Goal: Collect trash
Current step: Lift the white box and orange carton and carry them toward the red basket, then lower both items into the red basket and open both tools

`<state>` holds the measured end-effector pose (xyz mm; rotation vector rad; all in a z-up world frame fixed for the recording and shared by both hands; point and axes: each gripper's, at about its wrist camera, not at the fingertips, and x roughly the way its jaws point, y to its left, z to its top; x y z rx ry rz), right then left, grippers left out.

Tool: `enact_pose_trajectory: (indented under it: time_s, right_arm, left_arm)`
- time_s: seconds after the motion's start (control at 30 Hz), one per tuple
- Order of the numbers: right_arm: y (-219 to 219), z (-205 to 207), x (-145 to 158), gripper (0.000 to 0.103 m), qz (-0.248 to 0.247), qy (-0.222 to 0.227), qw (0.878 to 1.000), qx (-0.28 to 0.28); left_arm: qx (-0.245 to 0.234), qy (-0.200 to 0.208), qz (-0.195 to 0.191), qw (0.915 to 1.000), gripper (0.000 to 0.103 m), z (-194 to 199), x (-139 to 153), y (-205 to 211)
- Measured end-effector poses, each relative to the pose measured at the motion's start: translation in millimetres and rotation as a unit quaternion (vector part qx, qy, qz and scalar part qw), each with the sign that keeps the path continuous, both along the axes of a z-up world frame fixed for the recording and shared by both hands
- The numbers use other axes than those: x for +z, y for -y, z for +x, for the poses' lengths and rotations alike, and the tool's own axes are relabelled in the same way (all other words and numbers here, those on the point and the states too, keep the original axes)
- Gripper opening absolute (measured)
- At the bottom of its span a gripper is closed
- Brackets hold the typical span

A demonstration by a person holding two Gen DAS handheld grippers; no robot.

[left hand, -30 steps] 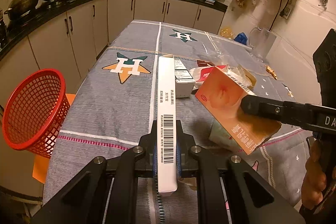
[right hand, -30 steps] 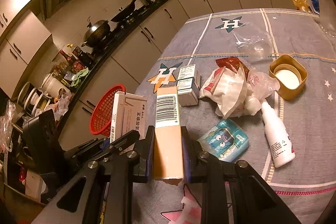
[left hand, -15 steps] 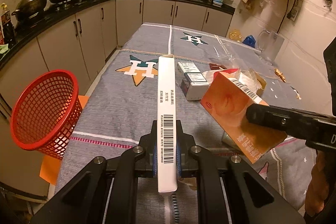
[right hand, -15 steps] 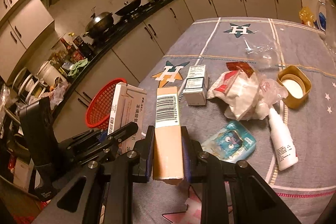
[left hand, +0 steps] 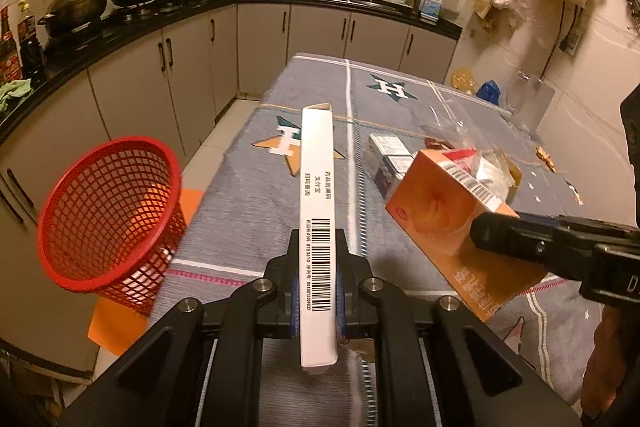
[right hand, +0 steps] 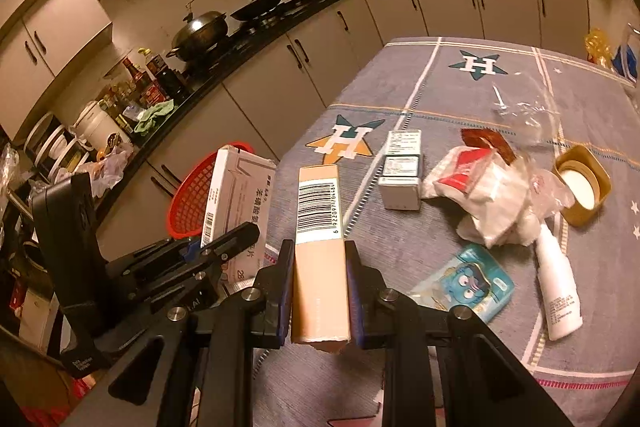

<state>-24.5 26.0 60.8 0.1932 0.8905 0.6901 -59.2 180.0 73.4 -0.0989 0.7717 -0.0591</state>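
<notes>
We see the right tongs (right hand: 320, 291) clamped on an orange carton (right hand: 319, 247), barcode facing up. To their left, the left tongs (right hand: 224, 247) grip a white box (right hand: 236, 203) in front of the red basket (right hand: 192, 199). On the surface (right hand: 440, 95) lie a small box (right hand: 400, 171), crumpled wrappers (right hand: 488, 195), a blue packet (right hand: 464, 283) and a white bottle (right hand: 558, 291).

left claw (left hand: 318, 291): black | silver screws | blue pads (left hand: 295, 293)
</notes>
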Motion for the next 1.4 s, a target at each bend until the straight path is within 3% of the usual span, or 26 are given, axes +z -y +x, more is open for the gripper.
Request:
enact_pose_trajectory:
  time_s: [0.97, 1.4]
  right_arm:
    - [-77, 16, 12, 0.025, -0.013, 0.01, 0.998, 0.056]
    - [-140, 37, 21, 0.025, -0.008, 0.01, 0.996, 0.086]
  left_arm:
    - [0.094, 0.021, -0.014, 0.9952, 0.012, -3, 12, -95]
    - [0.145, 0.009, -0.017, 0.9893, 0.012, -1, -1, -149]
